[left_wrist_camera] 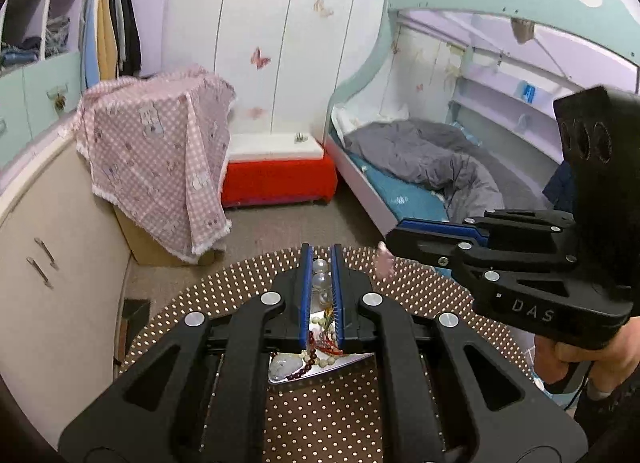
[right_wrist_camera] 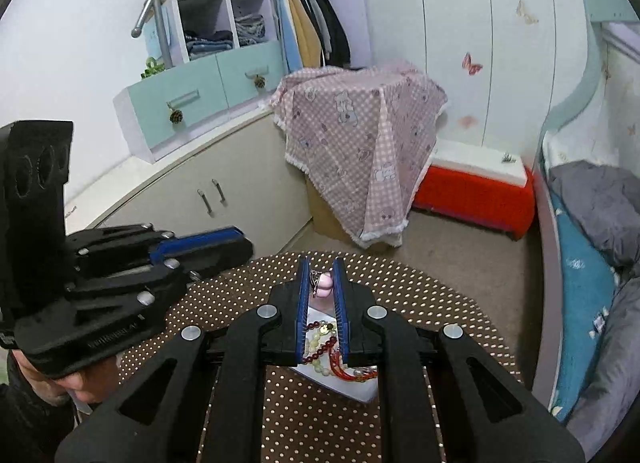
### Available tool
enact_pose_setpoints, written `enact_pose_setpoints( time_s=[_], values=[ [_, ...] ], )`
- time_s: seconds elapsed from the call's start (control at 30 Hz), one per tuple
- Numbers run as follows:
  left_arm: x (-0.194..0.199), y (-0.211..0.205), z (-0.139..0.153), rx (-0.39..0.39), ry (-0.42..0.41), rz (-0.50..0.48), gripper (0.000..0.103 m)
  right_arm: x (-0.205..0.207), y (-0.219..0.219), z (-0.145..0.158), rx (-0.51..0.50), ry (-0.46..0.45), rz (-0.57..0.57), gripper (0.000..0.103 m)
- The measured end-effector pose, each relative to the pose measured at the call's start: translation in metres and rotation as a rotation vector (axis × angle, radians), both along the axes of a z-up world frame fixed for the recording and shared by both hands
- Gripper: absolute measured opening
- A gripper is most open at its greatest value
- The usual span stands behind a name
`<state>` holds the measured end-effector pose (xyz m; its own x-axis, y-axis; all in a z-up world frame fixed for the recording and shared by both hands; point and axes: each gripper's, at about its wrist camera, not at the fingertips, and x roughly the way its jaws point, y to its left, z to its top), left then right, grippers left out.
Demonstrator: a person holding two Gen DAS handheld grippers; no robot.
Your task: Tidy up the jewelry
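My left gripper (left_wrist_camera: 320,259) is shut on a string of clear glass beads (left_wrist_camera: 322,281), held above the round dotted table (left_wrist_camera: 328,415). My right gripper (right_wrist_camera: 321,271) is shut on a pink stone piece with a silver fitting (right_wrist_camera: 322,283); in the left wrist view it (left_wrist_camera: 394,241) comes in from the right with the pink piece (left_wrist_camera: 385,263) hanging at its tips. Below both lies a white tray (right_wrist_camera: 360,391) with dark red, pale green and orange bead strings (right_wrist_camera: 320,343). The tray also shows in the left wrist view (left_wrist_camera: 320,369). The left gripper shows at the left of the right wrist view (right_wrist_camera: 244,243).
A box draped in pink checked cloth (left_wrist_camera: 160,159) and a red storage box (left_wrist_camera: 276,179) stand on the floor beyond the table. A cream cabinet (left_wrist_camera: 52,247) is on the left, a bunk bed with a grey duvet (left_wrist_camera: 432,159) on the right.
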<state>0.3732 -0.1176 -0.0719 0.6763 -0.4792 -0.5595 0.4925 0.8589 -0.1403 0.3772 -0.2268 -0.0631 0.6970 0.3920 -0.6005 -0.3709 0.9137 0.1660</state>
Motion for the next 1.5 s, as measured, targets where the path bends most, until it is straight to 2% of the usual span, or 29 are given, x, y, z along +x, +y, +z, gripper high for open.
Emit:
enact_pose_setpoints(
  time_s=[0.3, 0.33, 0.37, 0.4, 0.43, 0.47, 0.5, 0.6, 0.7, 0.97, 1.4, 1.5],
  values=[
    [0.025, -0.003, -0.03, 0.052, 0.086, 0.027, 0.012, 0.03, 0.008, -0.036, 0.027, 0.103, -0.004, 0.011],
    [0.027, -0.004, -0.032, 0.077, 0.095, 0.043, 0.018, 0.033, 0.008, -0.039, 0.029, 0.119, -0.006, 0.02],
    [0.027, -0.003, -0.033, 0.099, 0.097, 0.068, 0.054, 0.036, 0.007, -0.042, 0.022, 0.13, -0.03, 0.028],
    [0.026, 0.002, -0.032, 0.102, 0.083, 0.108, 0.086, 0.037, 0.001, -0.043, 0.016, 0.131, -0.071, 0.03],
    [0.024, 0.007, -0.03, 0.082, 0.068, 0.121, 0.094, 0.037, -0.005, -0.044, 0.046, 0.135, -0.09, 0.057],
    [0.019, 0.015, -0.026, 0.036, 0.051, 0.124, 0.097, 0.036, -0.011, -0.044, 0.062, 0.13, -0.123, 0.091],
    [0.016, 0.022, -0.022, 0.013, 0.047, 0.134, 0.097, 0.032, -0.018, -0.043, 0.072, 0.11, -0.158, 0.096],
    [0.006, 0.031, -0.014, 0.038, 0.019, 0.188, 0.097, 0.02, -0.028, -0.038, 0.121, 0.106, -0.163, 0.095],
    [-0.006, 0.038, -0.007, 0.032, 0.004, 0.209, 0.097, 0.005, -0.03, -0.027, 0.123, 0.075, -0.175, 0.095],
    [-0.062, 0.051, 0.021, 0.033, -0.102, 0.262, 0.097, -0.033, -0.023, -0.002, 0.119, 0.017, -0.186, 0.095],
    [-0.186, 0.064, 0.052, 0.015, -0.282, 0.357, 0.097, -0.144, -0.007, 0.025, 0.089, -0.118, -0.233, 0.095],
    [-0.225, 0.064, 0.056, 0.014, -0.353, 0.397, 0.097, -0.177, -0.003, 0.033, 0.068, -0.171, -0.244, 0.095]
  ],
)
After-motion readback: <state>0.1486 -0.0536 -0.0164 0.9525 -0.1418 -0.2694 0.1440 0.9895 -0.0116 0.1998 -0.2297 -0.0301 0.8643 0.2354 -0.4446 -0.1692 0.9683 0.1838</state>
